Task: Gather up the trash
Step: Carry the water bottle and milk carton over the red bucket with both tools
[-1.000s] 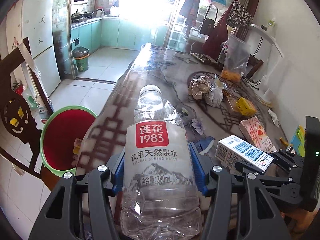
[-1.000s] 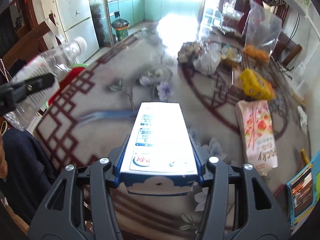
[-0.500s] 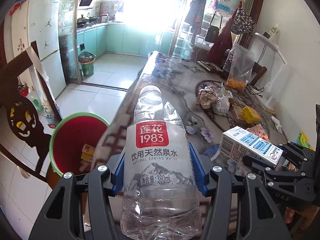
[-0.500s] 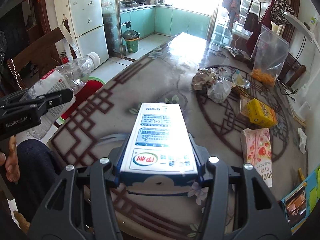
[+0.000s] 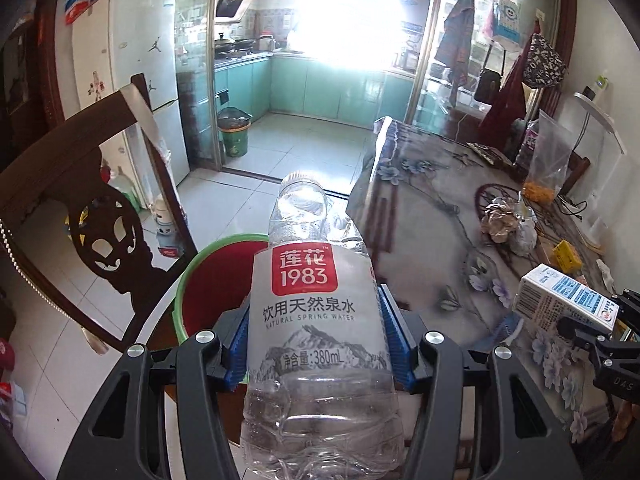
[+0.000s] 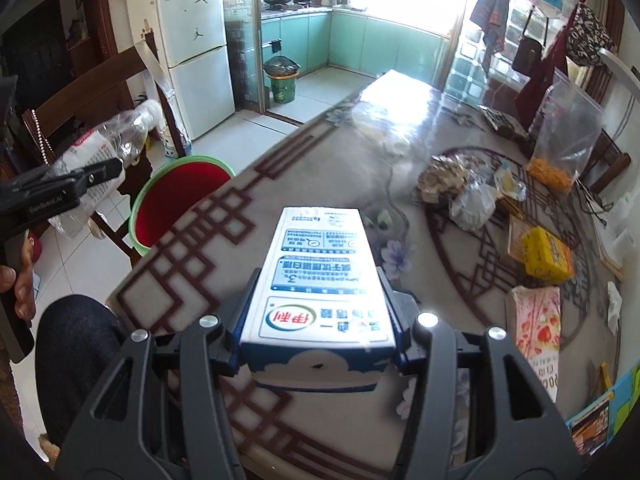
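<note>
My left gripper [image 5: 316, 344] is shut on an empty clear water bottle [image 5: 316, 320] with a red and white label, cap end pointing away. It hangs beside the table's left edge, just above and near the red bin with a green rim [image 5: 216, 280] on the floor. My right gripper [image 6: 320, 344] is shut on a white and blue milk carton [image 6: 320, 280], held over the patterned table [image 6: 208, 240]. In the right wrist view the bottle [image 6: 104, 144] and left gripper [image 6: 64, 188] show at the left, with the bin [image 6: 176, 200] below them. The carton [image 5: 568, 300] shows at the right of the left wrist view.
Crumpled wrappers [image 6: 456, 184], a yellow box [image 6: 548, 256], a pink snack pack [image 6: 536, 324] and a clear bag with orange snacks [image 6: 560, 148] lie on the table. A dark wooden chair [image 5: 92, 208] stands left of the bin. A person's knee [image 6: 76, 344] is at the table's near left corner.
Both grippers have swung left with their loads. The bottle has left the tabletop and now hangs off its left edge, closer to the bin; the carton has risen slightly over the table.
</note>
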Tool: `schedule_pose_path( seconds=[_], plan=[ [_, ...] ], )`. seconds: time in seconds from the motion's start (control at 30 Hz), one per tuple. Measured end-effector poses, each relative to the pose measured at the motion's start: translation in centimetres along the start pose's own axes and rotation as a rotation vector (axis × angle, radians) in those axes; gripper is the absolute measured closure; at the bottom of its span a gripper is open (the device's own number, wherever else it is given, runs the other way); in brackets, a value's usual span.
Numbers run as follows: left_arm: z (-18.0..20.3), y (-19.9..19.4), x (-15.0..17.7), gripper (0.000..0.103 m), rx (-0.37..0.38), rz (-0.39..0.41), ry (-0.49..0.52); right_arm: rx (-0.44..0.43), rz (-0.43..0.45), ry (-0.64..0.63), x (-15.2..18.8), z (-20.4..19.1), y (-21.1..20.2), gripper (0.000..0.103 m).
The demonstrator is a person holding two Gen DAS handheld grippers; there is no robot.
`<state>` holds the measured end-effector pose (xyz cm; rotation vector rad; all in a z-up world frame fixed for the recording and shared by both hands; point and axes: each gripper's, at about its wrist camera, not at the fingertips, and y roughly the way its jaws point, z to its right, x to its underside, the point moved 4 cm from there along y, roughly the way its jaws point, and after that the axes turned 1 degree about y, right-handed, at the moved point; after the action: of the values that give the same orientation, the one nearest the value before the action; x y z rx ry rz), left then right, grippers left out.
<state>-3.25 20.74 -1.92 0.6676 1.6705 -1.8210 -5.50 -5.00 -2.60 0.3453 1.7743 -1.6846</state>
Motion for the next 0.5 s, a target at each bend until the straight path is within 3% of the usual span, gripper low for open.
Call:
schedule_pose_path(
  seconds=[0.2,0.5],
  plan=[
    [-3.3,1.4,0.8,0.05,-0.06,-0.038,-0.039,-0.033,0.023,-0.055,-2.2,-2.6,0.3,0.052],
    [-6.0,3.6,2.2,0.05,-0.072,-0.091,-0.091,-0.099,0.037,-0.116,-5.7,-6.0,1.4,0.052]
  ],
)
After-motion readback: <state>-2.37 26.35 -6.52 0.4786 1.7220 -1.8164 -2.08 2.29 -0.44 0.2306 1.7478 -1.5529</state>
